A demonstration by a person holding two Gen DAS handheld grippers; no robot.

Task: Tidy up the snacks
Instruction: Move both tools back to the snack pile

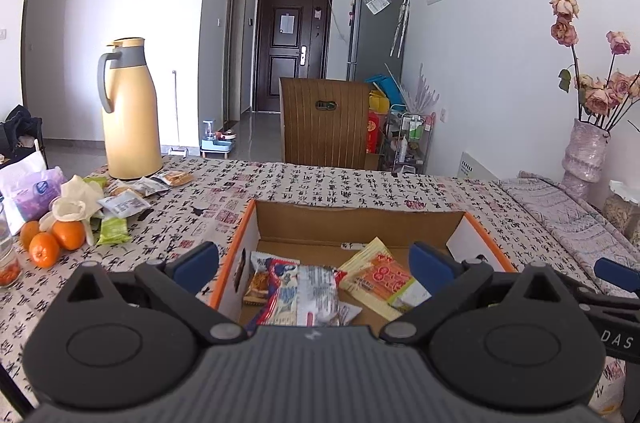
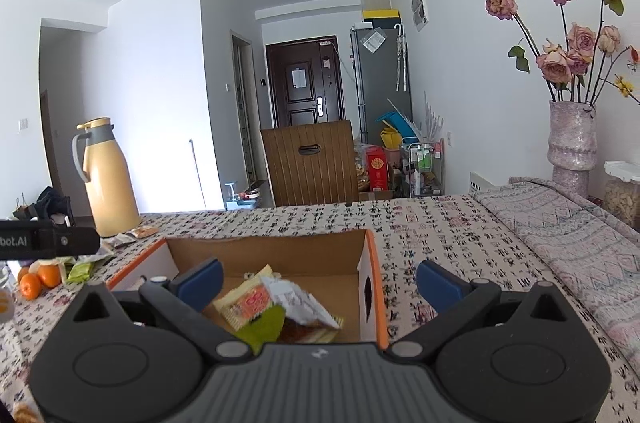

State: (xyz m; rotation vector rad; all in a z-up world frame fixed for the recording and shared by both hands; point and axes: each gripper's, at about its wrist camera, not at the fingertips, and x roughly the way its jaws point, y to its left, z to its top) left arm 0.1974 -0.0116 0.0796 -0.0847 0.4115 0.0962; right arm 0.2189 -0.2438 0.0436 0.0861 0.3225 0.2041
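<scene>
An open cardboard box [image 1: 360,219] with orange edges sits on the patterned tablecloth and holds several snack packets [image 1: 316,291]. My left gripper [image 1: 314,263] hovers open over the box's near side, nothing between its blue pads. My right gripper [image 2: 320,283] is open too, over the right wall of the same box [image 2: 372,263], above a yellow packet [image 2: 248,303] and a white one [image 2: 296,303]. More loose snack packets [image 1: 124,203] lie on the cloth to the left, near the flask.
A tall yellow thermos flask [image 1: 128,111] stands at back left, with oranges [image 1: 52,243], tissue packs [image 1: 32,195] and a jar beside it. A vase of dried roses [image 2: 572,143] stands at the right by a folded cloth [image 2: 580,239]. A wooden chair [image 1: 324,123] faces the far edge.
</scene>
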